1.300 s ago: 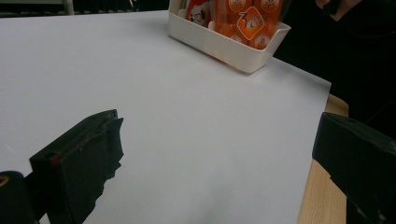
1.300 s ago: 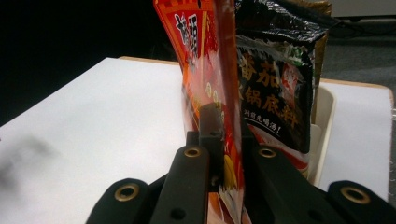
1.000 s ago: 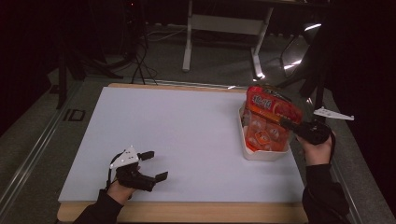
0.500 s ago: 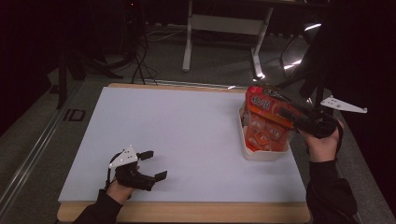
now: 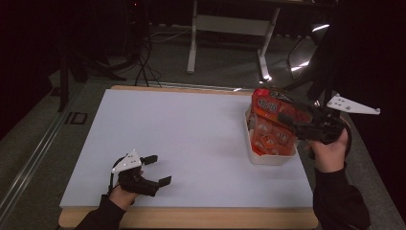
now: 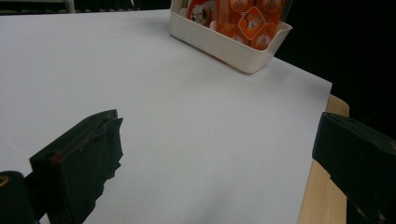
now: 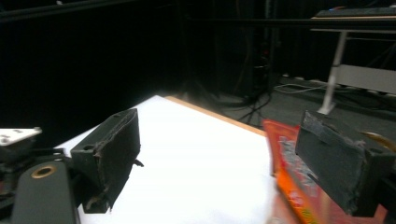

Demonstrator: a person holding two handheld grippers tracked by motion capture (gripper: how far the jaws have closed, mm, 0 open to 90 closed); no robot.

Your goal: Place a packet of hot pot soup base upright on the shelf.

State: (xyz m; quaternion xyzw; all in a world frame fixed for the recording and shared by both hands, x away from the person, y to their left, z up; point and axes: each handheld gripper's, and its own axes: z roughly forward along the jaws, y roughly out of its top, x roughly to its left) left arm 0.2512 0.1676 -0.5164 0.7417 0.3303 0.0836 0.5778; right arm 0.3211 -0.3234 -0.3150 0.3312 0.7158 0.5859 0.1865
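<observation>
Right claw (image 5: 287,120): jaws have just been opening and now stand wide, and nothing is pinched between them; in the right gripper view the orange packet (image 7: 299,186) sits low beside the right-hand jaw, not clamped.
Packet position: the orange snack packet (image 5: 273,108) lies on top of the other packets in the white tray (image 5: 268,158), at the far right of the desk (image 5: 191,134), just below and ahead of the right claw.
Long axis: the packet runs from the near side of the tray to the far side, tilted, with its far end propped up over the tray's back rim.
Nearer hand: the right hand (image 5: 328,151) by a long way, as it hangs just beside the tray's right side.
Left claw (image 5: 155,170): parked low at the near left of the desk, jaws spread wide and empty; the left gripper view looks across bare white surface to the tray (image 6: 229,46), well apart from it.
Judgement: this looks like a packet just let go into the tray, with the right claw free to pull clear.
In the way: nothing on the desk between either claw and the tray; the tray wall and the stacked packets are the only things to snag on.
Beyond the desk: dark floor, cables and a pale table frame (image 5: 230,24).
</observation>
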